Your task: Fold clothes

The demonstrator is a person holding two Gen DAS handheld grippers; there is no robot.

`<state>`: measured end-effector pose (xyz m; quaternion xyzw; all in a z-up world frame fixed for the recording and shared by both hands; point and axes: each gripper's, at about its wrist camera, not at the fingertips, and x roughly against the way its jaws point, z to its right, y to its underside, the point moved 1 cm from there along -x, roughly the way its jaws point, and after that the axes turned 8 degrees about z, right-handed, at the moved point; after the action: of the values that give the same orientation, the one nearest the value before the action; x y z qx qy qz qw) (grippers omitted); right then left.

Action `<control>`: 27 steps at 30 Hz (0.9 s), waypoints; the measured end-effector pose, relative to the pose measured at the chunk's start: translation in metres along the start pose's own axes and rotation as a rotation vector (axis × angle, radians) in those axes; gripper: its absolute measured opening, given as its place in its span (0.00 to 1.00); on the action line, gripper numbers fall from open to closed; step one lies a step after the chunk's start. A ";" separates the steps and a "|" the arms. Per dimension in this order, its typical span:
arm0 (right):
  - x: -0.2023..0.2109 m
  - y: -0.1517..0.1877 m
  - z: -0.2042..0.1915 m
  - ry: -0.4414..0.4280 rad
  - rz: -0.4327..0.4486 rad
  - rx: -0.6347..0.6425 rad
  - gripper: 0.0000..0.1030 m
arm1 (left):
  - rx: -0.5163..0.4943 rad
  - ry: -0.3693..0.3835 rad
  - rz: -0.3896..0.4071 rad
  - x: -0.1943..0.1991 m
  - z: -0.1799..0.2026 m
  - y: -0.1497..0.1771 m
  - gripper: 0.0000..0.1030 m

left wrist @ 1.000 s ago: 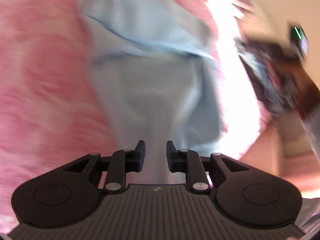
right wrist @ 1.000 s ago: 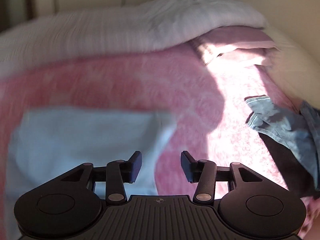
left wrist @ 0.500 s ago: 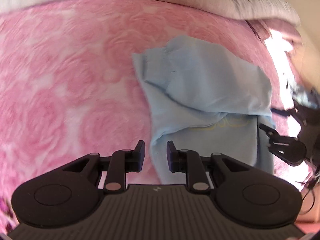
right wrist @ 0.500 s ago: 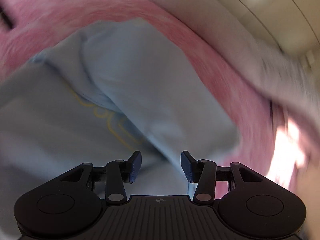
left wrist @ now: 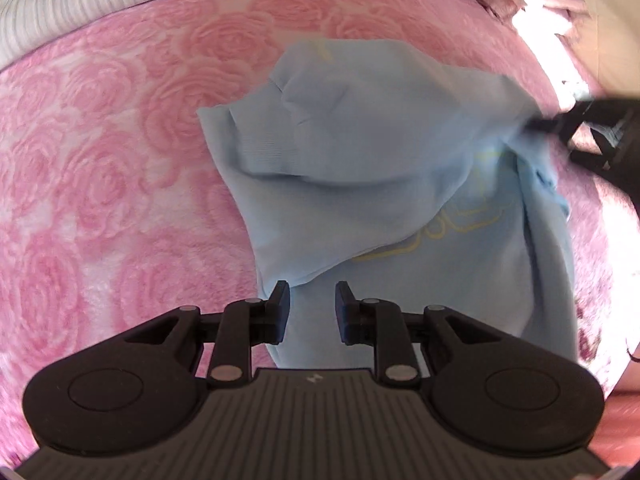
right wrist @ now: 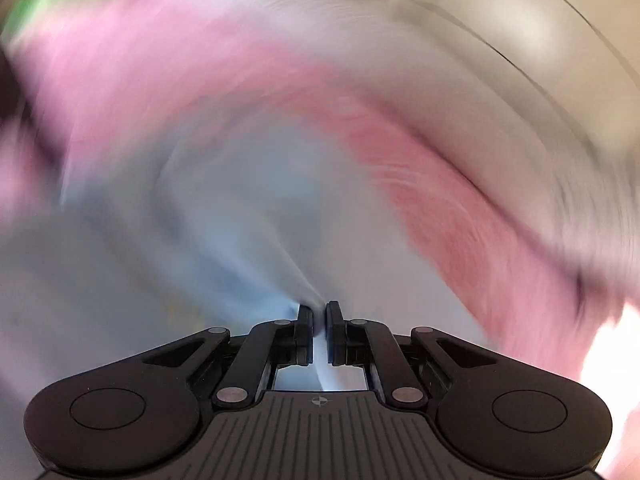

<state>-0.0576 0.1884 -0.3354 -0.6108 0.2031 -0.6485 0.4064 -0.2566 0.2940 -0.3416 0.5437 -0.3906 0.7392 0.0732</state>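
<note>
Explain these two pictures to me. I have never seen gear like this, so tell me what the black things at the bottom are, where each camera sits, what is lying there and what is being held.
No robot here: a person holds a two-finger gripper in each hand, and each gripper carries a fisheye camera that looks along its fingers. The black parts at the bottom are those fingers.

The left camera's picture shows the left gripper, open and holding nothing, over a light blue garment with a yellow print. The garment lies crumpled on a pink rose-patterned blanket. At the right edge the other gripper meets the cloth.

The right camera's picture is blurred by motion. The right gripper is shut on a fold of that blue cloth.
</note>
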 end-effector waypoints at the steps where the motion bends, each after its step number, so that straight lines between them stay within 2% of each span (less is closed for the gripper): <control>1: 0.015 -0.007 0.032 0.013 0.045 -0.203 0.04 | -0.023 -0.005 -0.001 -0.002 0.004 -0.002 0.21; 3: 0.049 -0.001 0.100 0.113 0.148 -0.626 0.04 | -0.068 -0.002 0.011 -0.005 0.013 -0.005 0.23; 4: 0.067 0.012 0.131 0.214 0.177 -0.832 0.04 | -0.090 0.002 0.018 -0.007 0.018 -0.007 0.24; 6: 0.104 0.059 0.184 0.535 0.156 -1.226 0.04 | -0.126 0.018 0.038 -0.009 0.028 -0.010 0.27; 7: 0.120 0.084 0.208 0.684 0.117 -1.405 0.05 | -0.147 0.025 0.047 -0.011 0.034 -0.010 0.30; 8: 0.131 0.109 0.227 0.781 0.028 -1.536 0.12 | -0.171 0.030 0.055 -0.013 0.042 -0.012 0.32; 9: 0.138 0.130 0.236 0.814 -0.063 -1.596 0.13 | -0.195 0.036 0.062 -0.016 0.050 -0.013 0.34; 10: 0.142 0.147 0.239 0.812 -0.141 -1.610 0.14 | -0.220 0.042 0.070 -0.019 0.057 -0.014 0.36; 12: 0.150 0.176 0.242 0.802 -0.283 -1.607 0.24 | -0.263 0.049 0.083 -0.026 0.072 -0.016 0.44; 14: 0.145 0.181 0.232 0.767 -0.356 -1.478 0.50 | -0.284 0.037 0.085 -0.041 0.082 -0.017 0.49; 15: 0.142 0.182 0.226 0.741 -0.381 -1.417 0.55 | -0.287 0.027 0.077 -0.049 0.087 -0.017 0.49; 16: 0.134 0.180 0.219 0.709 -0.390 -1.373 0.59 | -0.289 0.015 0.066 -0.059 0.090 -0.017 0.49; 18: 0.110 0.171 0.209 0.648 -0.398 -1.299 0.61 | -0.319 -0.023 0.044 -0.077 0.098 -0.014 0.49; 21: 0.081 0.164 0.197 0.594 -0.434 -1.139 0.64 | -0.399 -0.098 0.064 -0.094 0.107 -0.006 0.51; 22: 0.072 0.162 0.193 0.594 -0.450 -1.066 0.65 | -0.410 -0.102 0.077 -0.096 0.107 -0.003 0.39; 23: 0.062 0.162 0.190 0.605 -0.469 -0.983 0.67 | -0.390 -0.094 0.095 -0.095 0.103 -0.005 0.18; 24: 0.054 0.164 0.188 0.613 -0.483 -0.903 0.68 | -0.358 -0.095 0.115 -0.090 0.095 -0.008 0.07; 27: 0.040 0.168 0.187 0.628 -0.487 -0.768 0.70 | -0.251 -0.121 0.185 -0.073 0.066 -0.020 0.06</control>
<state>0.1717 0.1025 -0.4058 -0.5217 0.3894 -0.7540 -0.0872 -0.1675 0.2879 -0.3875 0.5353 -0.5321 0.6542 0.0484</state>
